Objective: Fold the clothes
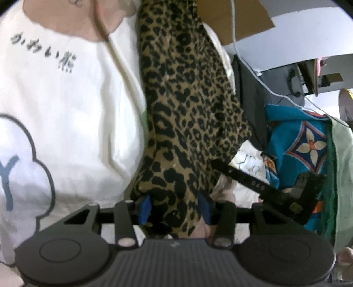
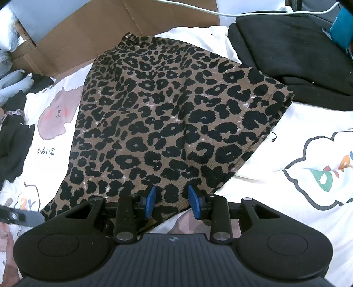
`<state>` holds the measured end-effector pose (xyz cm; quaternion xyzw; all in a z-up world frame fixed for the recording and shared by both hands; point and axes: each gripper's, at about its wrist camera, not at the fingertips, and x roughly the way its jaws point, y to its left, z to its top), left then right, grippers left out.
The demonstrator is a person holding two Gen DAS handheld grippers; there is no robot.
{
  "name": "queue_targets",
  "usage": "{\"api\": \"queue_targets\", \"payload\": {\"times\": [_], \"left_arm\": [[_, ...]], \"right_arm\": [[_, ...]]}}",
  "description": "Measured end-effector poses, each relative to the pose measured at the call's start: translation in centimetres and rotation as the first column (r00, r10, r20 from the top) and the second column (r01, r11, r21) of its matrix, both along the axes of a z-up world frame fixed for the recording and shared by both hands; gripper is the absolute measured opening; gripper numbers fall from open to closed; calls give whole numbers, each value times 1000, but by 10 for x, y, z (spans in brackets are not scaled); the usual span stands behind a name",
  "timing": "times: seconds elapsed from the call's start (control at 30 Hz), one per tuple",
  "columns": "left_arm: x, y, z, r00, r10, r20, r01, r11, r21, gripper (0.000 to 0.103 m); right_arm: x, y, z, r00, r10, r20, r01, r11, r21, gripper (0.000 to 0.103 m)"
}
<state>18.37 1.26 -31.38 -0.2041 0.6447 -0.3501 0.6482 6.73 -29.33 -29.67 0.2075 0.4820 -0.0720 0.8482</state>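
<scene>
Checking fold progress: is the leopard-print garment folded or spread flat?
Folded at least once: the leopard-print garment shows a doubled edge at its right corner on the white printed sheet.

Home bedroom, likely. White cartoon-print bedsheet [image 2: 297, 136] as work surface; loose clothes around: black garment [image 2: 293, 59], teal patterned cloth [image 1: 300, 143]. Flattened cardboard box [image 2: 92, 28] and white cable [image 2: 242, 13] behind. Cluttered, lived-in.

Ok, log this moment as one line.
task: fold clothes | item: leopard-print garment on white printed sheet | left tool: open around hem | right tool: open over hem
</scene>
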Motion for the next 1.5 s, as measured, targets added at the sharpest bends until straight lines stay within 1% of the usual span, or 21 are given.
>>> {"api": "queue_targets", "payload": {"times": [0.07,0.13,0.17,0.2,0.27,0.37,0.43,0.53,0.77,0.83,0.9,1.0,1.07,1.13,1.17,1.27,1.37,1.5], "left_arm": [[-3,-1,-4,1000,-5,-16,5,1000,-1,48],[-6,-1,-6,1000,-7,-14,7,1000,-3,46],[-7,0,-6,1000,-7,-15,7,1000,-4,37],[-6,1,-8,1000,-3,-26,3,1000,-5,22],[-4,7,-10,999,-2,-35,2,1000,1,4],[-2,12,-11,1000,9,-27,-9,999,33,2],[-2,14,-13,999,13,-32,-12,999,40,2],[-2,15,-12,1000,-2,-6,2,998,61,2],[-2,13,-18,998,-8,-69,10,1000,25,3],[-2,13,-20,996,-10,-87,11,1000,15,5],[-3,12,-21,994,-12,-105,13,1000,5,16],[-3,8,-26,992,-12,-129,10,1000,-12,22],[-4,6,-28,991,-14,-134,12,1000,-20,24],[-5,4,-30,991,-21,-135,18,1000,-23,24],[-6,4,-31,990,-25,-138,22,999,-23,24],[-10,3,-33,989,-56,-136,54,998,-21,3],[-11,4,-29,992,-82,-95,83,997,5,3],[-10,3,-29,993,-85,-84,87,996,22,3]], "right_arm": [[0,0,0,1000,0,2,0,1000,1,40],[0,-1,-1,1000,-2,3,2,1000,3,40],[-1,-1,-1,1000,-3,3,3,1000,4,40],[-1,-1,-1,1000,-3,4,3,1000,5,39],[-1,-2,-1,1000,-4,5,4,1000,6,40],[-2,-3,0,1000,-9,8,9,1000,8,39],[-2,-4,1,1000,-13,9,13,1000,7,39],[-1,-8,2,1000,-20,13,20,1000,-6,39],[-2,-18,3,998,-51,22,52,998,-38,39],[-3,-20,3,998,-61,22,62,997,-45,39],[-2,-22,4,997,-68,25,69,996,-52,39],[1,-28,6,997,-64,31,66,995,-79,39],[4,-35,8,998,-58,40,62,992,-109,39],[5,-45,11,996,-71,51,77,988,-135,39],[6,-51,11,994,-88,58,96,986,-140,39],[9,-69,14,987,-141,81,152,976,-153,39],[15,-88,15,977,-188,102,202,967,-155,39],[23,-109,7,966,-240,95,253,953,-165,39]]}}
